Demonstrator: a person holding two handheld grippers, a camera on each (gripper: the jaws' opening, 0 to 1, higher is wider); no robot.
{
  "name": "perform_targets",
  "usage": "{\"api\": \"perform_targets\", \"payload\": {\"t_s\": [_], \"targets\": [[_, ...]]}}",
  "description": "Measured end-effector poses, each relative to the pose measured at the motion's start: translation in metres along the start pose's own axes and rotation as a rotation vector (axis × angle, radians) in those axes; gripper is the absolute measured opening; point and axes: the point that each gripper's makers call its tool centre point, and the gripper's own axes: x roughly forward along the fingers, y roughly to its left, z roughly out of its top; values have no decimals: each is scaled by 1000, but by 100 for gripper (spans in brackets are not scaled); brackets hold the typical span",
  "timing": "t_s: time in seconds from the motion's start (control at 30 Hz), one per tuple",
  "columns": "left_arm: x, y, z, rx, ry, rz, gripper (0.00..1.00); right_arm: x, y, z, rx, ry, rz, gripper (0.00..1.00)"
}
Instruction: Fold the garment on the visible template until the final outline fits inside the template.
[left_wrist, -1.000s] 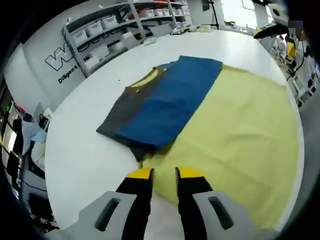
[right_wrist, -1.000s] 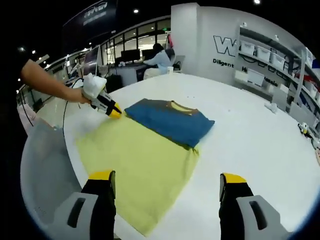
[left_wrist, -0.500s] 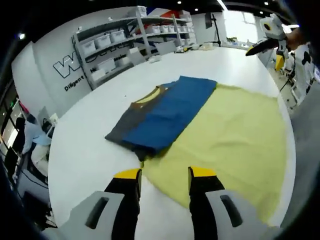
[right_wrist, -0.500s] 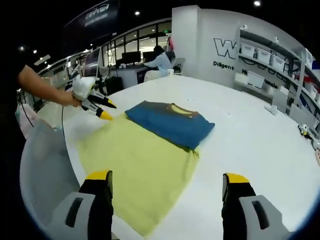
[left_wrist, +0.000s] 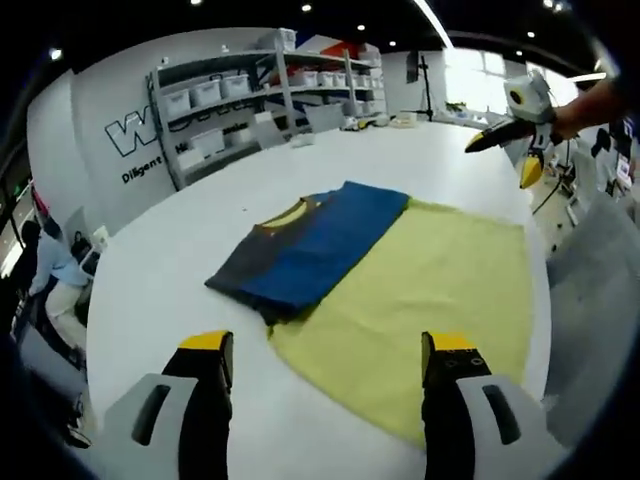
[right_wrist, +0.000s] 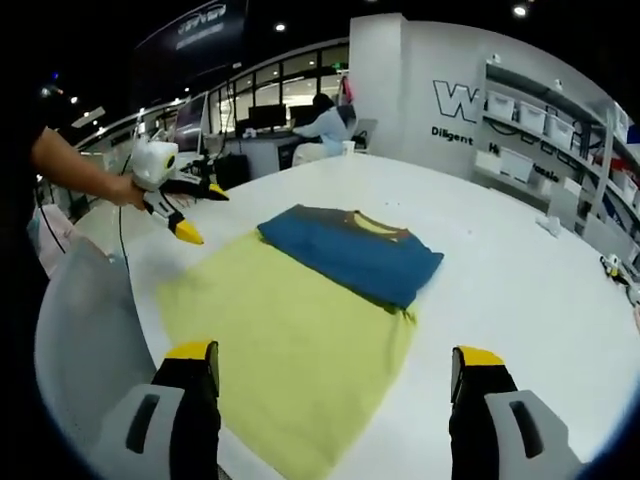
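The folded blue-and-grey cotton T-shirt (left_wrist: 305, 250), soft, light and limp, is seen lying half on the pale yellow fabric template (left_wrist: 420, 290) on the round white table (left_wrist: 170, 290), best pinched at an edge, with left gripper (left_wrist: 325, 355) and right gripper (right_wrist: 335, 365) both spread wide and empty.

A lab or workshop hall: metal shelving (left_wrist: 250, 95) stacked with white bins, a large white worktop (left_wrist: 150, 300), company lettering (right_wrist: 455, 103) on the wall, desks with monitors (right_wrist: 265, 115) at 11 o'clock.
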Motion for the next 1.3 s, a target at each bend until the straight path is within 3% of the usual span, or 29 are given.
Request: {"api": "perform_targets", "payload": {"t_s": [0.27, 0.4, 0.67, 0.9, 1.0, 1.07, 1.3], "targets": [[-7, -6, -1, -56, 6, 23, 92, 6, 1, 9, -25, -18, 30, 99], [-13, -24, -5, -144, 11, 8, 99, 6, -4, 12, -25, -28, 33, 99], [-22, -55, -17, -111, 43, 27, 99, -2, -2, -1, -13, -43, 54, 99], [-31, -72, -24, -148, 67, 70, 99, -10, -1, -12, 6, -42, 71, 98], [-32, -75, -29, -146, 82, 73, 99, -12, 0, -15, 0, -49, 73, 94], [-34, -73, -38, -82, 133, 70, 98, -14, -1, -17, -8, -49, 70, 94], [-32, -70, -35, -121, 103, 81, 97, -22, 7, -16, -37, -56, 79, 93]]}}
